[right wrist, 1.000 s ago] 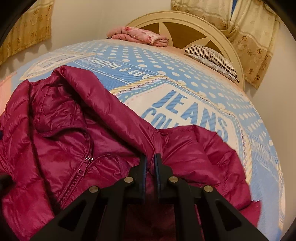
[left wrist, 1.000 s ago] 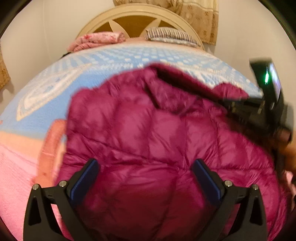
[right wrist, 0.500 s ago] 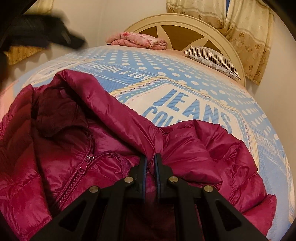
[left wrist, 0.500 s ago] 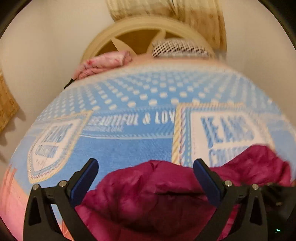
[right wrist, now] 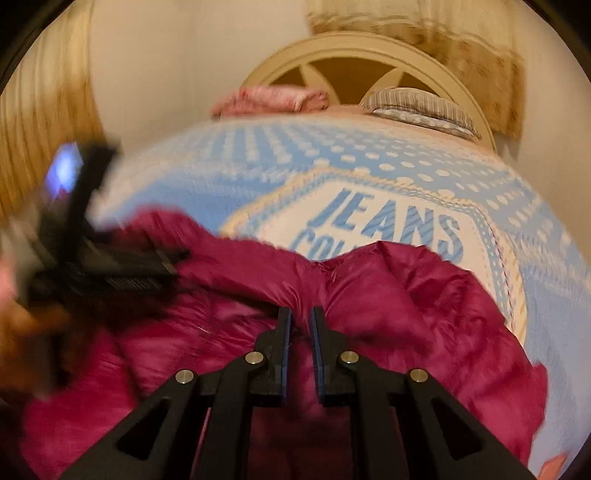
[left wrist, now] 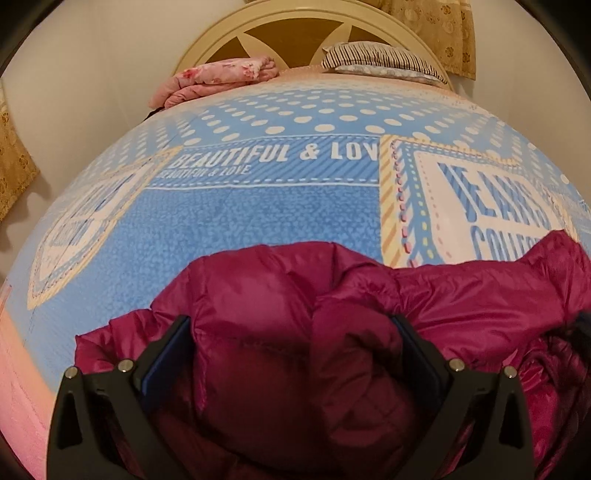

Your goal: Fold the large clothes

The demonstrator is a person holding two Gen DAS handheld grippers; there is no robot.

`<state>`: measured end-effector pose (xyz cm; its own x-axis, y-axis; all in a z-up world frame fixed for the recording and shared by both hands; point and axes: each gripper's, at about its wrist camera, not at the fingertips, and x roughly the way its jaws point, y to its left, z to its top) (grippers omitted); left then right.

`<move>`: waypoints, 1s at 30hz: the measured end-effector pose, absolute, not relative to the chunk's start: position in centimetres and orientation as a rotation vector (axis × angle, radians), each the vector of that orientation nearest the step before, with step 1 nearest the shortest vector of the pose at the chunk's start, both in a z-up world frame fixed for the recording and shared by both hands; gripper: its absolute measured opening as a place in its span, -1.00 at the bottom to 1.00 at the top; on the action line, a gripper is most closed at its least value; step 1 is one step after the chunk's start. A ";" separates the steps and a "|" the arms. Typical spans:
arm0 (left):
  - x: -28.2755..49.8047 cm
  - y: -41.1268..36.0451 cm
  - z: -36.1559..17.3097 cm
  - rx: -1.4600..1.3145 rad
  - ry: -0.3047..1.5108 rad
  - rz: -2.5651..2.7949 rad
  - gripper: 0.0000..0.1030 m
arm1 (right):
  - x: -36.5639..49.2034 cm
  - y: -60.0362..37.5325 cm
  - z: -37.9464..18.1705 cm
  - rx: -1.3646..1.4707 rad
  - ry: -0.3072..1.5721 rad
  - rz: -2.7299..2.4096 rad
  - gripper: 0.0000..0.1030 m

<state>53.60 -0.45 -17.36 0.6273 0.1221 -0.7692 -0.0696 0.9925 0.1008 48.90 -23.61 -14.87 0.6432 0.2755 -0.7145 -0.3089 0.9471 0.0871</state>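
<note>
A magenta puffer jacket (left wrist: 280,314) lies bunched on a blue patterned bedspread (left wrist: 258,206). My left gripper (left wrist: 291,332) is open, its jaws wide apart with a puffy fold of the jacket between them, near the jacket's far edge. In the right wrist view the jacket (right wrist: 406,295) fills the lower half. My right gripper (right wrist: 300,321) is shut on a thin fold of the jacket. The left gripper (right wrist: 110,266) shows blurred at the left of that view, at the jacket's edge.
A folded pink blanket (left wrist: 218,79) and a striped pillow (left wrist: 380,59) lie at the cream headboard (left wrist: 295,22). Curtains (right wrist: 461,55) hang beside it. The bedspread (right wrist: 388,166) stretches beyond the jacket. A pink strip (left wrist: 22,369) runs along the bed's left side.
My left gripper swung from above the jacket's back to its far edge and now has a fold between its open jaws. My right gripper, still shut on the jacket, lifted and moved; its view is blurred.
</note>
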 end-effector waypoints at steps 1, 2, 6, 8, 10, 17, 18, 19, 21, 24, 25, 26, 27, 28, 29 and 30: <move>53.6 -0.3 -17.4 0.057 0.885 0.109 1.00 | 48.5 -24.4 -13.9 0.022 0.784 0.339 -0.80; 53.8 -0.3 -17.4 0.056 0.884 0.111 1.00 | 48.3 -25.0 -12.9 0.077 0.756 0.336 -0.80; 54.0 -0.4 -17.3 0.062 0.880 0.116 1.00 | 50.4 -24.8 -11.5 0.134 0.755 0.251 -0.80; 54.0 -0.2 -17.3 0.050 0.881 0.110 1.00 | 51.8 -24.2 -12.2 0.119 0.784 0.235 -0.80; 54.0 -0.1 -17.3 0.040 0.881 0.106 1.00 | 53.1 -23.7 -13.9 0.096 0.850 0.219 -0.80; 54.0 -0.2 -17.2 0.039 0.878 0.103 1.00 | 53.7 -24.2 -18.7 0.123 0.936 0.215 -0.80; 53.9 -0.3 -17.0 0.045 0.875 0.104 1.00 | 53.7 -24.4 -18.9 0.142 0.936 0.221 -0.80; 53.8 -0.5 -16.7 0.057 0.870 0.110 1.00 | 53.8 -24.7 -19.1 0.165 0.935 0.224 -0.80; 53.1 -0.9 -15.4 0.064 0.842 0.099 1.00 | 53.7 -24.7 -19.2 0.171 0.929 0.223 -0.80; 51.6 -2.0 -12.5 0.033 0.758 0.039 1.00 | 53.7 -24.3 -19.3 0.153 0.924 0.215 -0.80; 51.5 -2.5 -11.9 0.022 0.749 0.018 1.00 | 53.4 -24.5 -19.0 0.153 0.922 0.215 -0.80; 51.6 -3.3 -11.5 0.012 0.756 -0.015 1.00 | 53.4 -24.6 -19.0 0.155 0.921 0.216 -0.80; 51.8 -3.8 -11.5 0.012 0.764 -0.031 1.00 | 53.4 -24.5 -19.0 0.156 0.920 0.216 -0.80; 52.0 -4.3 -11.8 0.008 0.779 -0.045 1.00 | 53.4 -24.6 -19.0 0.155 0.919 0.215 -0.80; 52.3 -4.7 -12.3 0.005 0.796 -0.057 1.00 | 53.4 -24.5 -19.0 0.151 0.918 0.213 -0.80; 52.8 -5.0 -13.1 0.013 0.827 -0.061 1.00 | 53.3 -24.6 -19.0 0.150 0.917 0.212 -0.80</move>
